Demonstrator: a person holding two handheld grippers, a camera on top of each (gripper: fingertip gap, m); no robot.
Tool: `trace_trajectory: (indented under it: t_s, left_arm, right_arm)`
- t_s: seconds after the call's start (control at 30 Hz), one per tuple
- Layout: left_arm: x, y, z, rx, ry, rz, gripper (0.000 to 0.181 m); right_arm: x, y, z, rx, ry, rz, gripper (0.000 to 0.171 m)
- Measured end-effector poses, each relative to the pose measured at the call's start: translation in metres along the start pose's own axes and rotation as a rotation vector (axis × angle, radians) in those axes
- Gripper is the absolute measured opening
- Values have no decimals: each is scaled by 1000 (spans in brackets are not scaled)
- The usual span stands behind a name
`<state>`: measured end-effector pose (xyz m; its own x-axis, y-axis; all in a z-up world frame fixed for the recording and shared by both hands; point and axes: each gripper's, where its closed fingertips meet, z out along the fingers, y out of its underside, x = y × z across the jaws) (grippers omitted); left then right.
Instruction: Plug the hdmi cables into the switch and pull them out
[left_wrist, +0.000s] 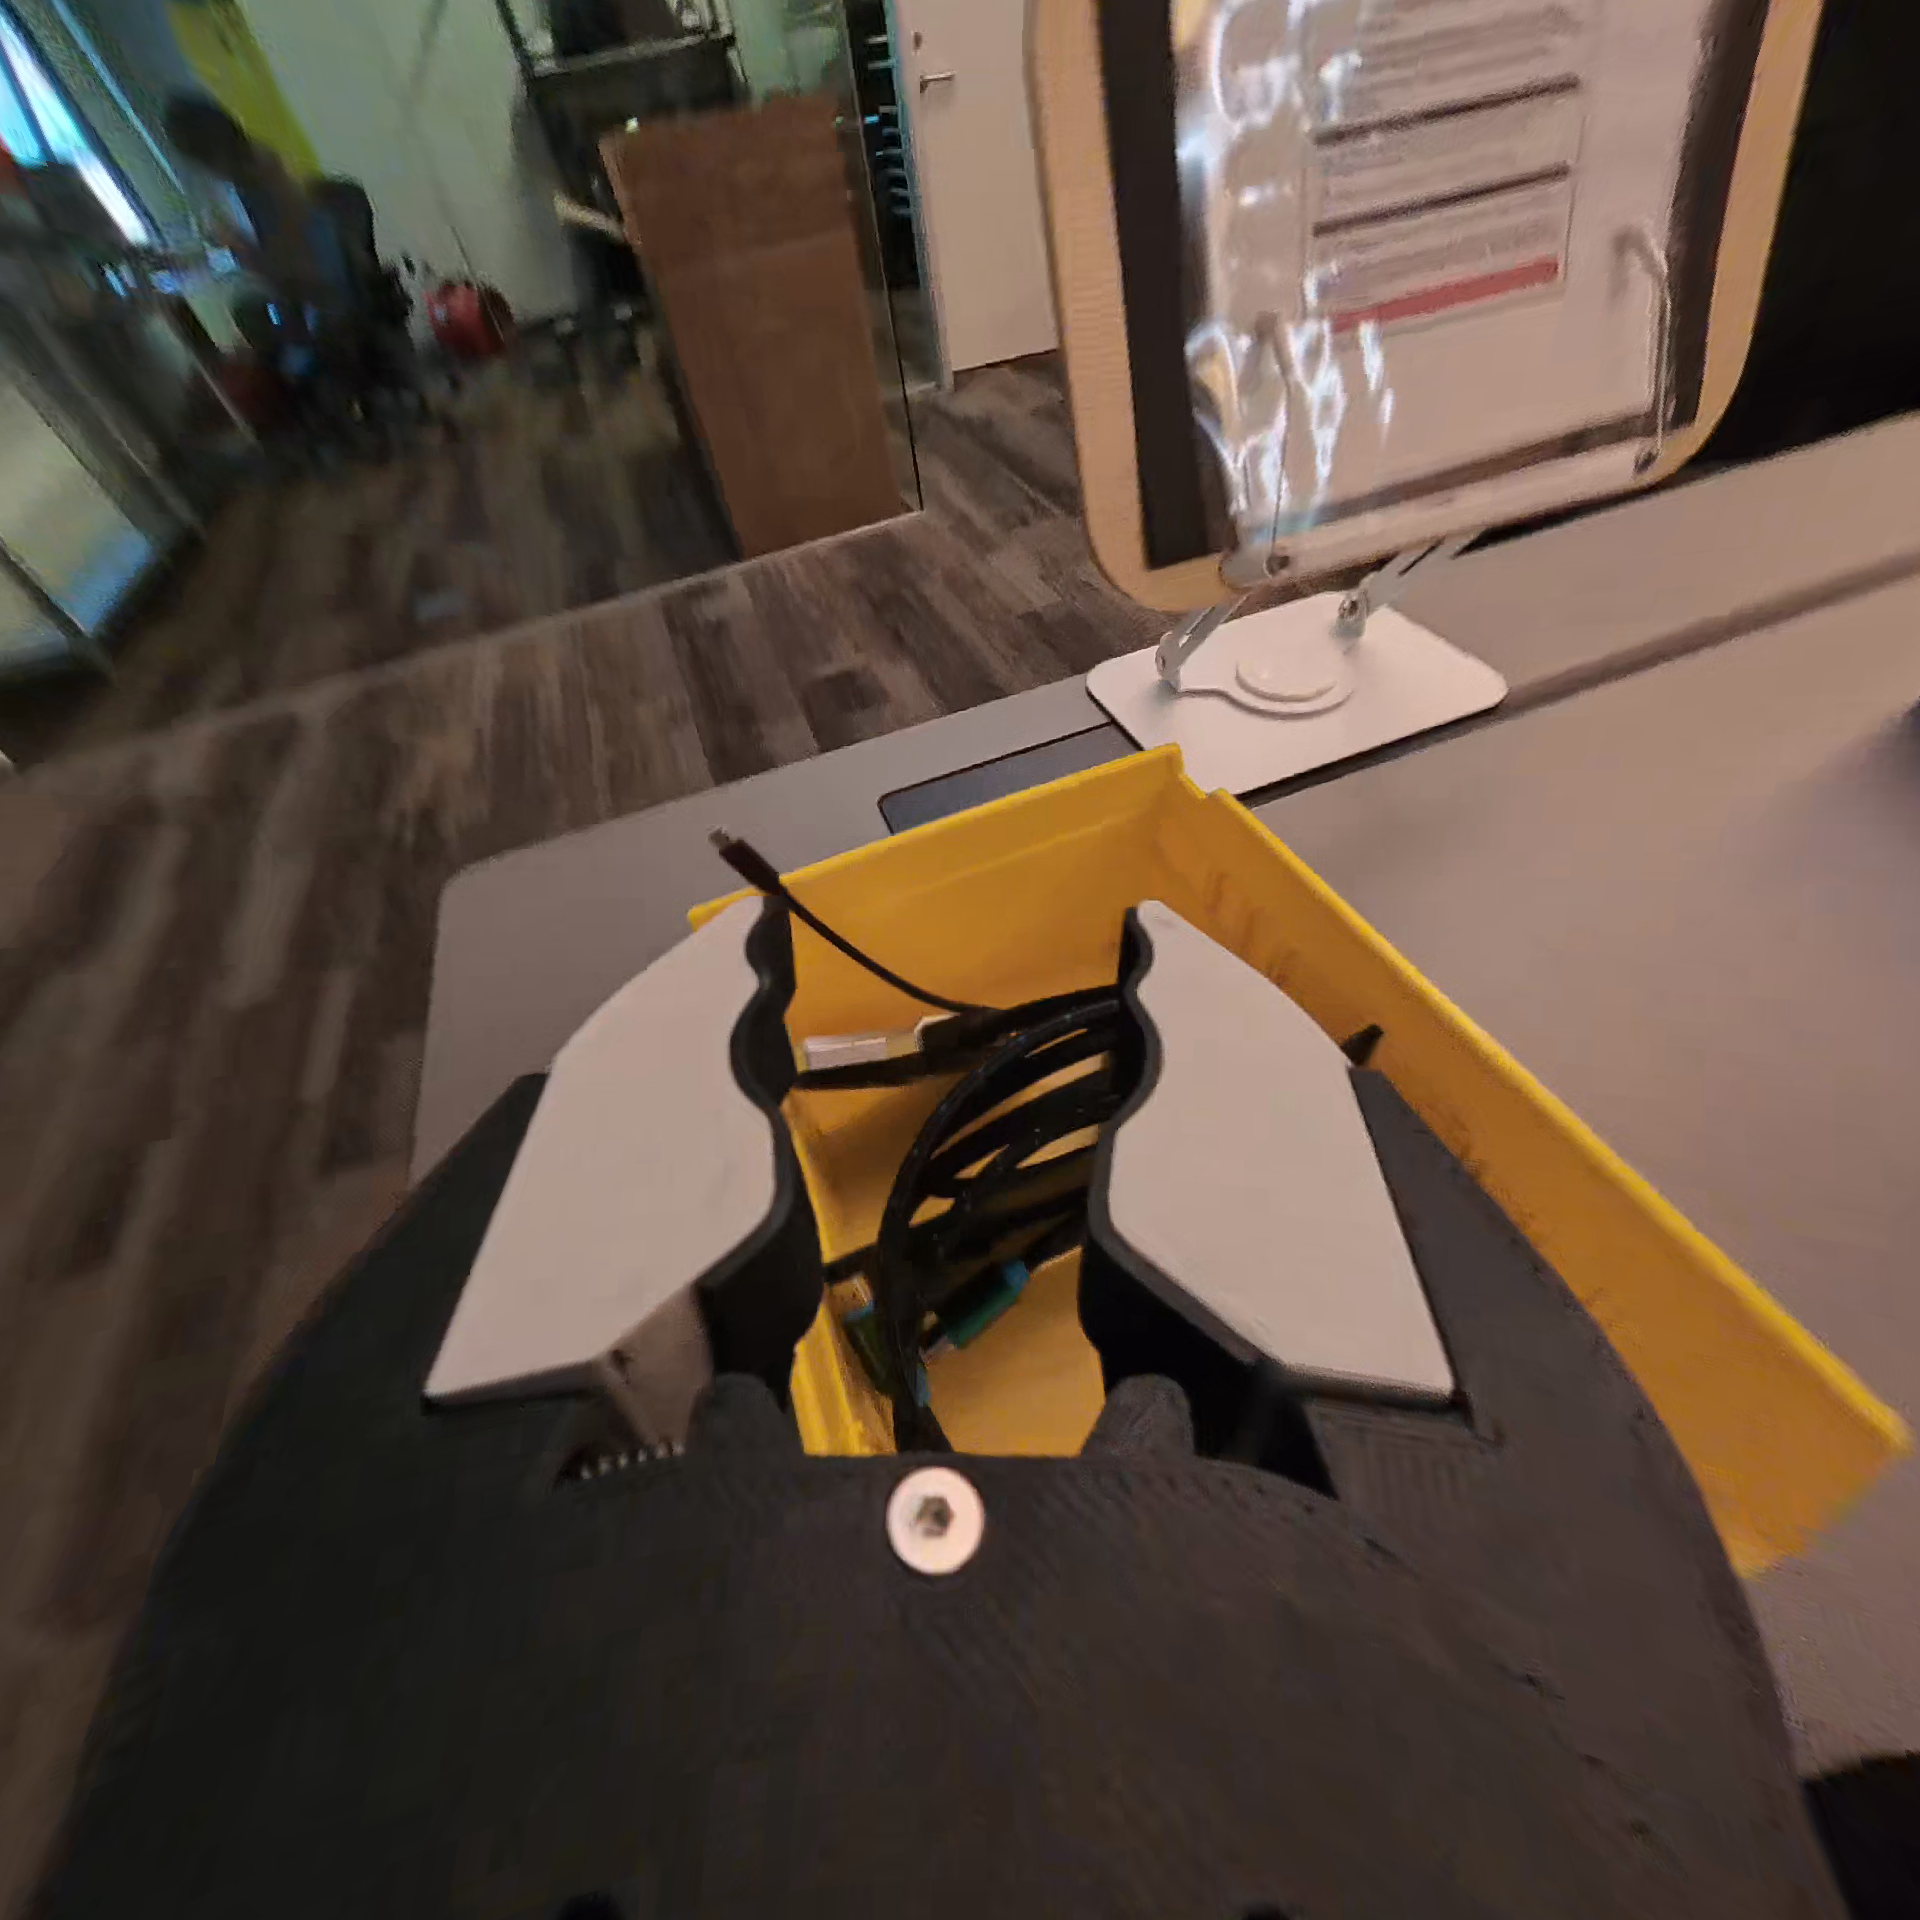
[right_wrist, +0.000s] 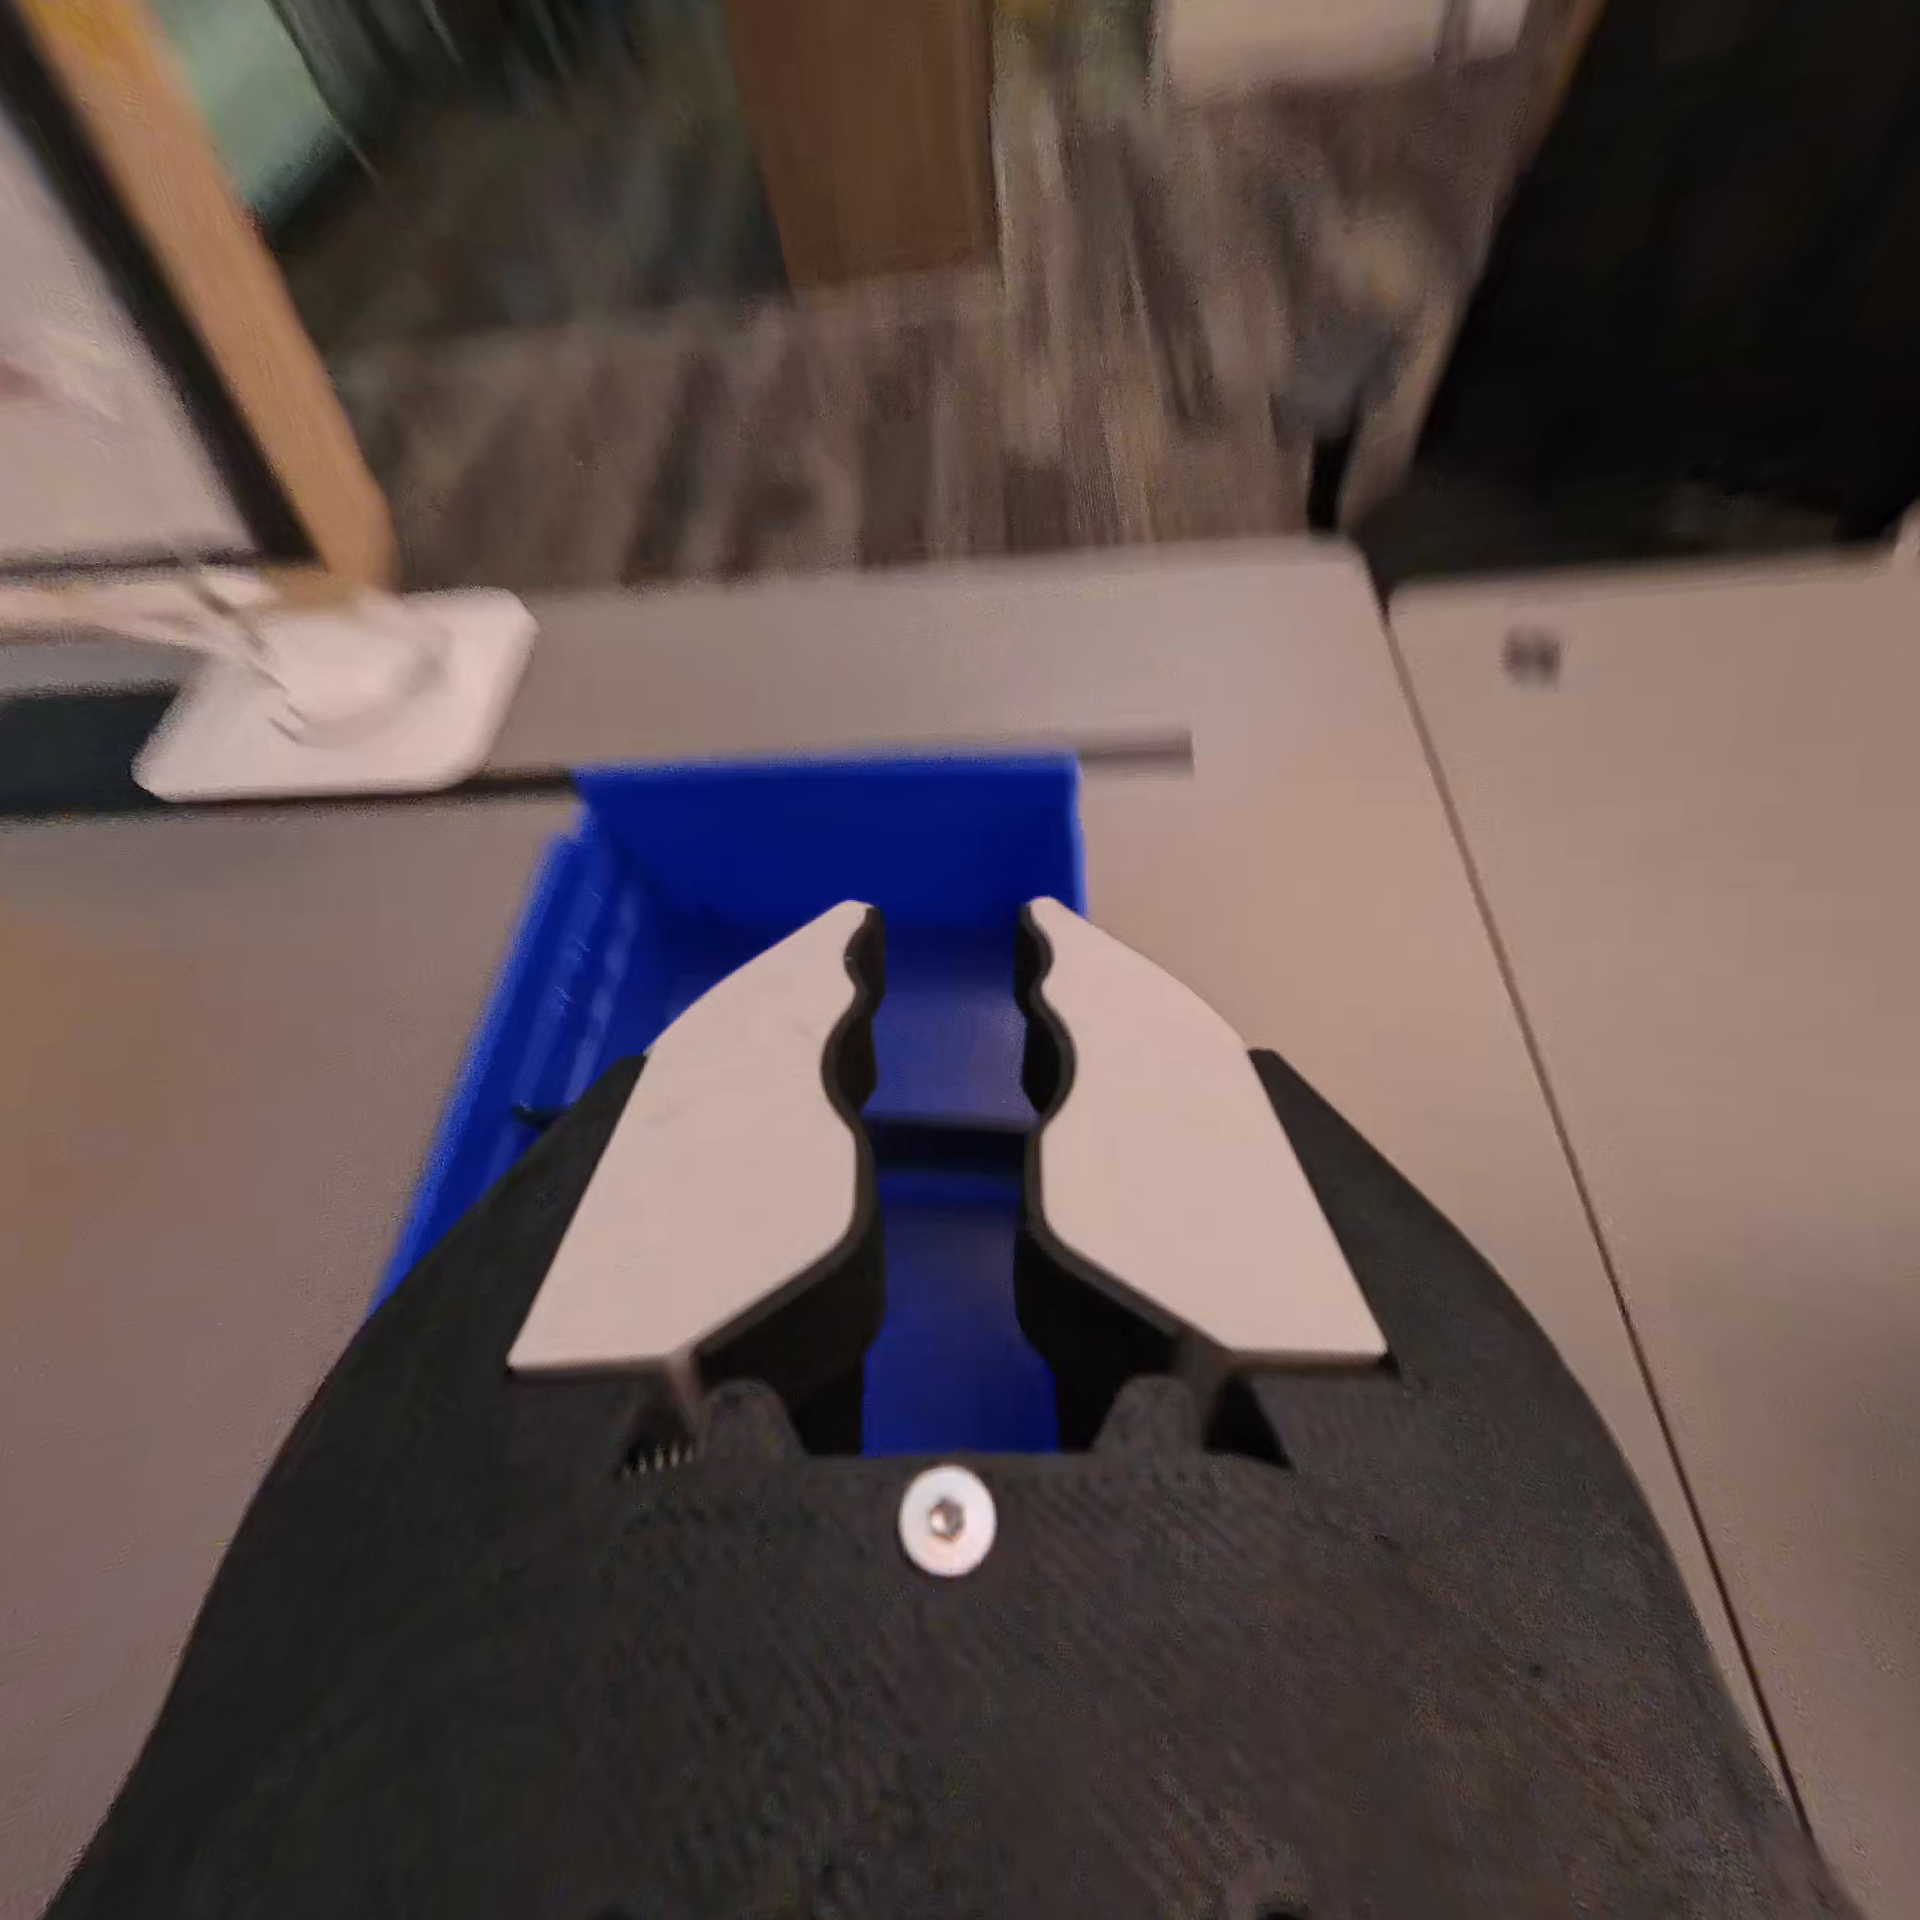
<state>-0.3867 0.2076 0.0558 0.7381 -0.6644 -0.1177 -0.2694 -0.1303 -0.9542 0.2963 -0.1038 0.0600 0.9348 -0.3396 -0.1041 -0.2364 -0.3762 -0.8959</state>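
Left wrist view shows coiled black cables lying in a yellow bin; the left gripper hovers wide open, empty, and should descend to pinch one plug squarely. Right gripper, half-open and empty, hangs over a blue bin. No legible writing.

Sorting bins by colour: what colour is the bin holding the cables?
Yellow bin, clearest in the left wrist view.
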Motion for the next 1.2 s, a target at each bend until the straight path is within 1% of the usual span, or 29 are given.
trace_trajectory:
  t_s: [0.03,0.07,0.1,0.13,0.2,0.23,0.27,0.33,0.37,0.43,0.5,0.57,0.6,0.63,0.67,0.7,0.73,0.8,0.87,0.97,1.03,1.2]
  left_arm:
    - [7,1,6,3,-4,60,60]
    - [16,3,12,-9,11,113,61]
    - [27,7,18,-39,48,160,67]
    - [39,12,24,-72,88,204,70]
    - [61,24,31,-153,166,281,67]
    - [72,31,32,-201,204,309,59]
    - [79,37,32,-244,229,331,56]
    - [84,42,33,-300,223,376,56]
    - [83,44,33,-322,205,414,53]
    - [82,50,31,-372,169,506,54]
    - [88,52,30,-389,165,571,48]
    - [95,51,36,-398,165,620,46]
    - [98,53,40,-408,166,645,44]
    - [102,58,44,-434,171,667,45]
    - [103,64,48,-469,167,692,45]
    - [101,71,52,-507,151,719,45]
    - [98,77,54,-548,132,745,45]
    - [92,83,57,-586,94,785,47]
    - [92,83,61,-571,88,815,46]
    - [93,86,67,-554,81,886,47]
    - [94,86,68,-545,75,928,38]
    - [97,86,65,-515,91,1009,25]
  right_arm:
    - [-15,-18,-10,122,-31,-44,30]
    - [-30,-34,-20,240,-57,-93,37]
    - [-44,-47,-29,357,-69,-148,50]
    - [-56,-56,-38,476,-59,-200,59]
    - [-80,-71,-57,712,-26,-281,60]
    - [-93,-77,-64,785,-23,-303,58]
    - [-107,-81,-67,821,-40,-324,56]
    - [-135,-90,-69,847,-98,-342,56]
    - [-149,-96,-70,857,-137,-348,56]
    - [-172,-108,-74,875,-213,-345,57]
    - [-189,-117,-77,891,-280,-331,56]
    - [-199,-117,-77,901,-349,-294,56]
    - [-206,-116,-80,925,-425,-247,51]
    - [-213,-116,-88,961,-532,-176,44]
    - [-218,-115,-94,976,-643,-109,41]
    - [-221,-114,-97,968,-724,-56,40]
    - [-222,-113,-98,950,-768,-28,41]
    - [-219,-110,-93,923,-748,-42,41]
    - [-214,-110,-90,927,-689,-61,40]
    - [-217,-110,-96,937,-714,-51,38]
    - [-219,-109,-96,934,-722,-40,36]
    - [-222,-106,-89,900,-724,-41,35]
